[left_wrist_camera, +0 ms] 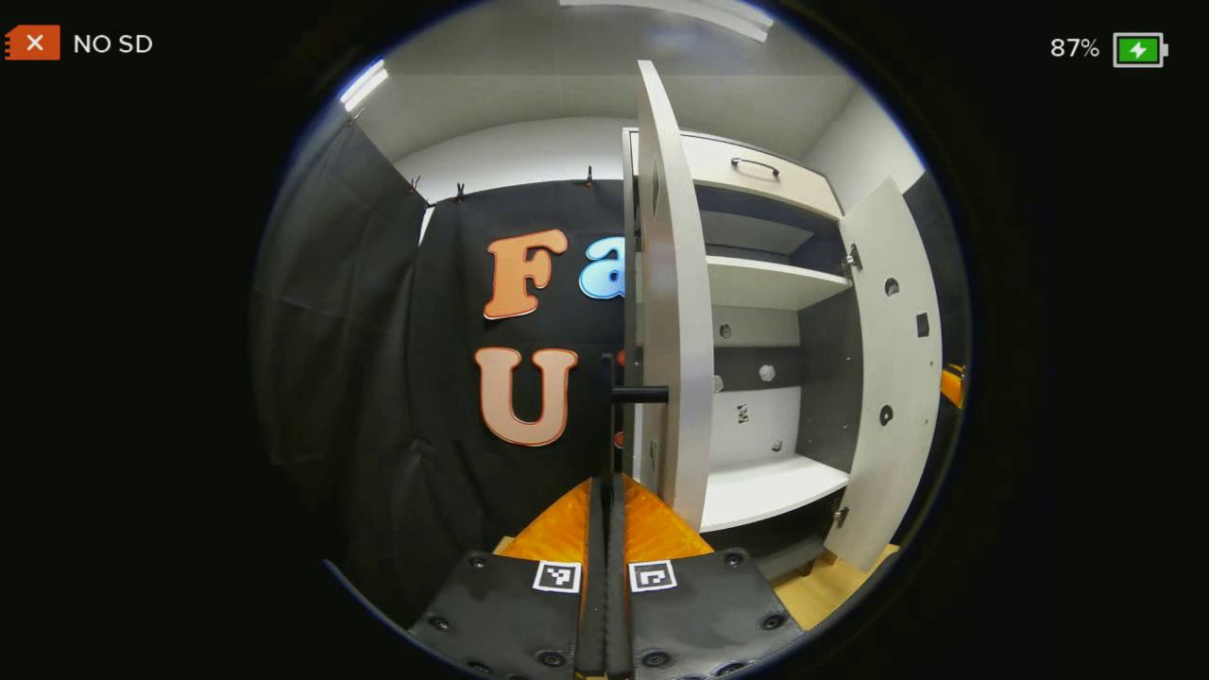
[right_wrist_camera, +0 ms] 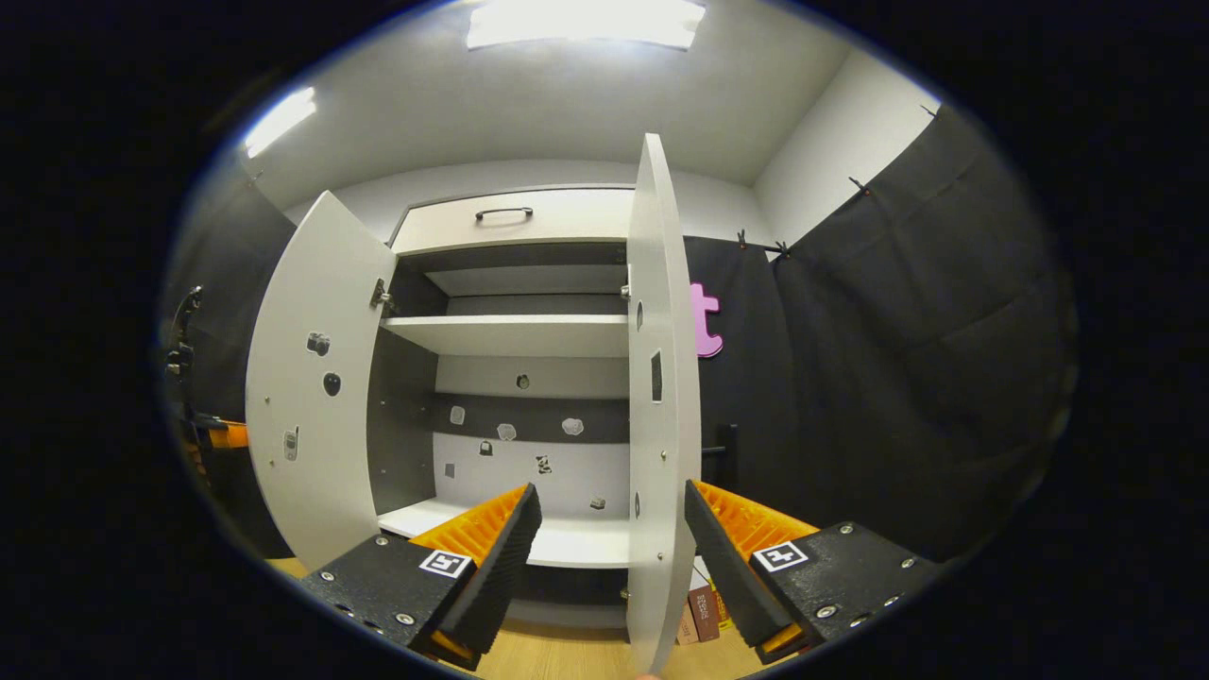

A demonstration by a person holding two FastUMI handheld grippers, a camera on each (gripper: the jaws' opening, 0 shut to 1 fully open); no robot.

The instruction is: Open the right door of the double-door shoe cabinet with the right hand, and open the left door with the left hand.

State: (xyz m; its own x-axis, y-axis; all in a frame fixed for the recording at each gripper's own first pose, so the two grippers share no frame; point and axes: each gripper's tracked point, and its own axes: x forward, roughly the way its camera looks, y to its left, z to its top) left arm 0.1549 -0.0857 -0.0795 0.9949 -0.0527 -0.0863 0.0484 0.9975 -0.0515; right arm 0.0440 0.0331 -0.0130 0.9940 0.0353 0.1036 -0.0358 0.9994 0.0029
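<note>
Small boxes (right_wrist_camera: 704,609) stand on the wooden floor (right_wrist_camera: 576,652).

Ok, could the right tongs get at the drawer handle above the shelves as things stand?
Probably yes. The right tongs are open astride the right door, so they'd have to back off its edge first. After that nothing stands before the drawer handle, with the left door swung aside too.

Bright ceiling lights (right_wrist_camera: 586,21) glare overhead; both views stay sharp, bowing strongly at edges.
</note>
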